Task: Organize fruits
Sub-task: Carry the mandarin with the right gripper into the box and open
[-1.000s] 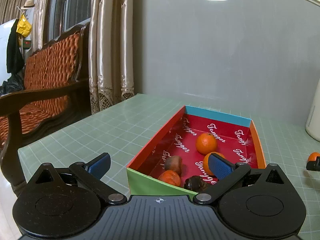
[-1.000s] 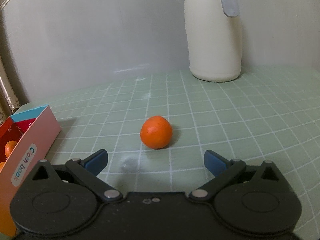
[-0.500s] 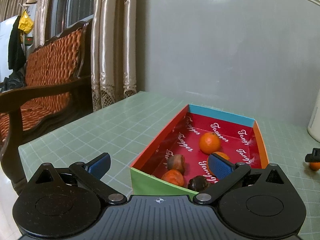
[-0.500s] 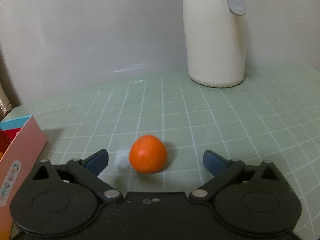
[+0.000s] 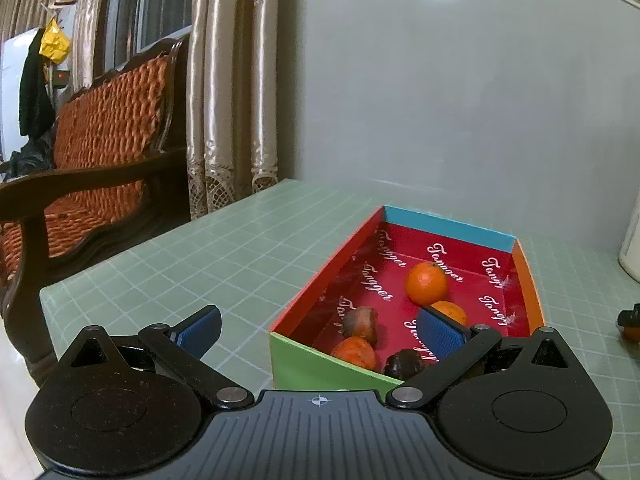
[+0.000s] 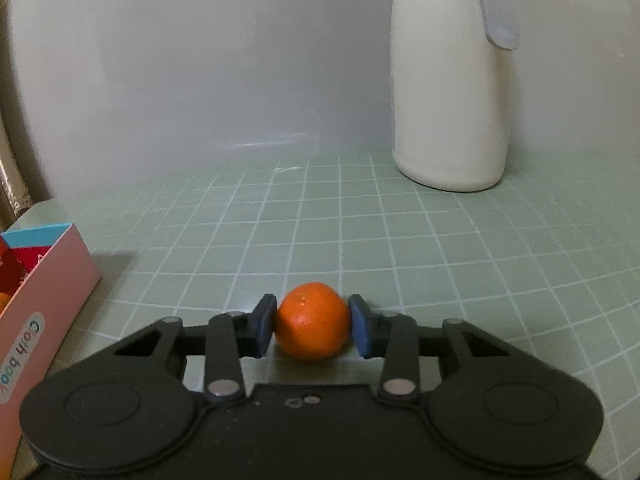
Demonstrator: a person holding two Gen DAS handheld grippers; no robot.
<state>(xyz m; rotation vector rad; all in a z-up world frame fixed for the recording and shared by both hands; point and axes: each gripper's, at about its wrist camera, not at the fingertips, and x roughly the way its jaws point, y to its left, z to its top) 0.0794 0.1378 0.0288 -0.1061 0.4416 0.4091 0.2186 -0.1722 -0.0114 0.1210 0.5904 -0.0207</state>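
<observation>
R gripper (image 6: 313, 330): jaws just closed from wide, pads now on orange (image 6: 313, 327), prev. loose at 12.
L gripper (image 5: 318, 330): wide open, empty, same; box (image 5: 448, 226) at 1.

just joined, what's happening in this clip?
A person is sorting fruit with two handheld grippers. The right gripper has just been closing its jaws on a loose orange sitting on the green grid mat, pads at both its sides. The left gripper hangs open over the near end of the colourful box, which holds several fruits.
</observation>
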